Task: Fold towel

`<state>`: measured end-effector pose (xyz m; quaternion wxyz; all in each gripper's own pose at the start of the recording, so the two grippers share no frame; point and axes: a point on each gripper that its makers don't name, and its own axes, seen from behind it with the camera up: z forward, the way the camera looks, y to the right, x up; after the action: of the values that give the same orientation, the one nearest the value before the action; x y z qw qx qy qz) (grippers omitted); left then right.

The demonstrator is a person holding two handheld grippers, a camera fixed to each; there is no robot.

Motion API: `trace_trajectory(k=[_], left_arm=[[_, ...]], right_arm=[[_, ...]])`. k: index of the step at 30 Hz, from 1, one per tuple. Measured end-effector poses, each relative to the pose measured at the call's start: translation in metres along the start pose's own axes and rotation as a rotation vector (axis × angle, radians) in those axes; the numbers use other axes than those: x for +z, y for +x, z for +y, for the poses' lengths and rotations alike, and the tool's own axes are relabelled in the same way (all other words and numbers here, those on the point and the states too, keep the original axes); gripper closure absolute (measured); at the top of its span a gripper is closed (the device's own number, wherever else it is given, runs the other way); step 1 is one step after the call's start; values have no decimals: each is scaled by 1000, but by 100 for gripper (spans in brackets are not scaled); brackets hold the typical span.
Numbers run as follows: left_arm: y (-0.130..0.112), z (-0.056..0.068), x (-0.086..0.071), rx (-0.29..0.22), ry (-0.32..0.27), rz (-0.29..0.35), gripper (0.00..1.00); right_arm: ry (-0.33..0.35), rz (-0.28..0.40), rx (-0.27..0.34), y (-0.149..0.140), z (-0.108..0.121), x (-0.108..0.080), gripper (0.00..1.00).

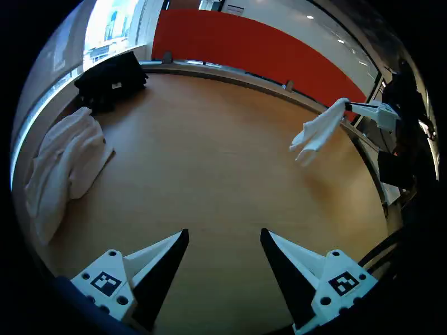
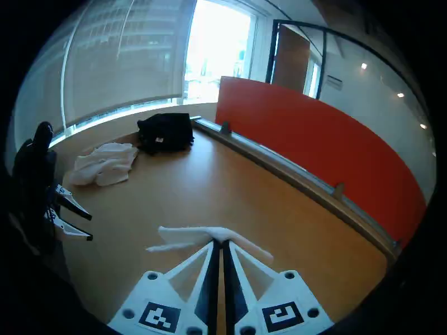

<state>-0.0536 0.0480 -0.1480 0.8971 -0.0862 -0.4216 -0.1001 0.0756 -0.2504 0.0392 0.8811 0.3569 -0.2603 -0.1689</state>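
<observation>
A small white towel [image 1: 314, 133] hangs in the air over the wooden table [image 1: 212, 167], pinched at one corner by my right gripper [image 1: 349, 106] at the right of the left gripper view. In the right gripper view the same towel [image 2: 209, 235] drapes across the tips of my right gripper [image 2: 219, 244], whose fingers press together on it. My left gripper [image 1: 223, 237] hovers low over the near part of the table, open, with nothing between its fingers. In the right gripper view the left gripper [image 2: 84, 223] shows at the far left, open.
A heap of white towels [image 1: 64, 167] lies at the table's left side, also seen as the heap [image 2: 105, 163] in the right gripper view. A black bag [image 1: 112, 79] sits behind it near the window. A red partition [image 1: 257, 50] runs along the table's far edge.
</observation>
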Motion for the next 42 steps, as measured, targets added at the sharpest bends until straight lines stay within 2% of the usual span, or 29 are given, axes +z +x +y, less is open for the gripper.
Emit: trace_trajectory(k=[8, 20, 30, 36, 42], left_arm=[[5, 6, 4, 15, -7, -1, 5], [8, 13, 9, 34, -8, -11, 5], [10, 17, 11, 49, -4, -18, 5], [11, 21, 12, 61, 2, -23, 5], [11, 25, 12, 70, 8, -27, 5]], right_arm=[[-33, -14, 11, -12, 28, -18, 96], [-104, -56, 29, -47, 82, -57, 96], [-175, -103, 56, -86, 132, -93, 96], [-211, -122, 91, -110, 159, -110, 96], [-240, -154, 101, -133, 182, -126, 96]])
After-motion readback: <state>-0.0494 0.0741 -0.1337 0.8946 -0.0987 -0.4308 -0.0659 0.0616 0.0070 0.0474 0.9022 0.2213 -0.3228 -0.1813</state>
